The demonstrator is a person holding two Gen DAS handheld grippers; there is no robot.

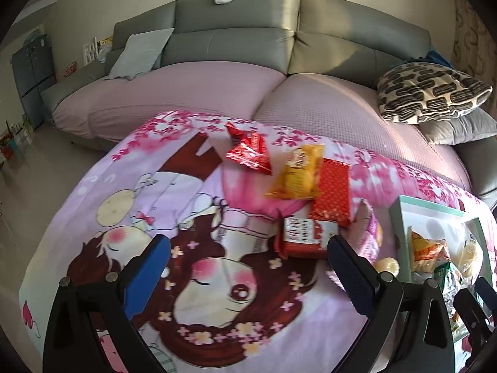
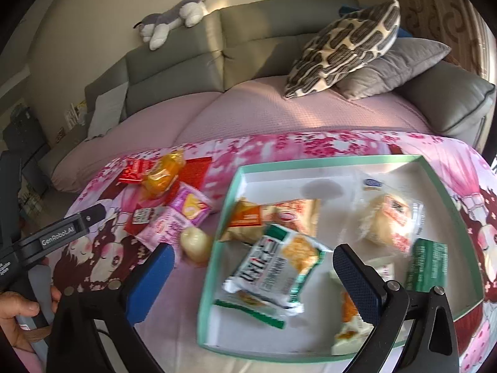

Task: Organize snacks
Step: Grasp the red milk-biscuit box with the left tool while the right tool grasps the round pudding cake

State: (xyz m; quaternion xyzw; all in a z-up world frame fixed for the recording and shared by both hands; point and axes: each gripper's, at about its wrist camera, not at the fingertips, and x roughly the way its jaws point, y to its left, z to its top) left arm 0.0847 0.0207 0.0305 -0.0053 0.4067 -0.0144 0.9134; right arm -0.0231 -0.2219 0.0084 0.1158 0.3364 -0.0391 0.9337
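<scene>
My left gripper [image 1: 248, 264] is open above the cartoon-print blanket [image 1: 155, 186], nothing between its fingers. Just ahead of it lies a red-and-white packet [image 1: 306, 236]. Beyond that are a red dotted packet [image 1: 330, 192], a yellow packet [image 1: 298, 171] and a red packet [image 1: 248, 152]. My right gripper [image 2: 254, 267] hangs open over the mint-rimmed tray [image 2: 329, 161]. A green-and-white cracker packet [image 2: 276, 267] lies loose in the tray under its fingers. An orange packet [image 2: 248, 217], a bun packet [image 2: 388, 217] and a green packet [image 2: 430, 264] also lie inside.
Pink packets [image 2: 191, 205] and a pale round sweet [image 2: 194, 241] lie left of the tray. A hand [image 2: 18, 310] holds the left gripper [image 2: 93, 214]. The sofa [image 1: 279, 46] with cushions [image 1: 428, 93] runs behind the blanket; floor drops off at left.
</scene>
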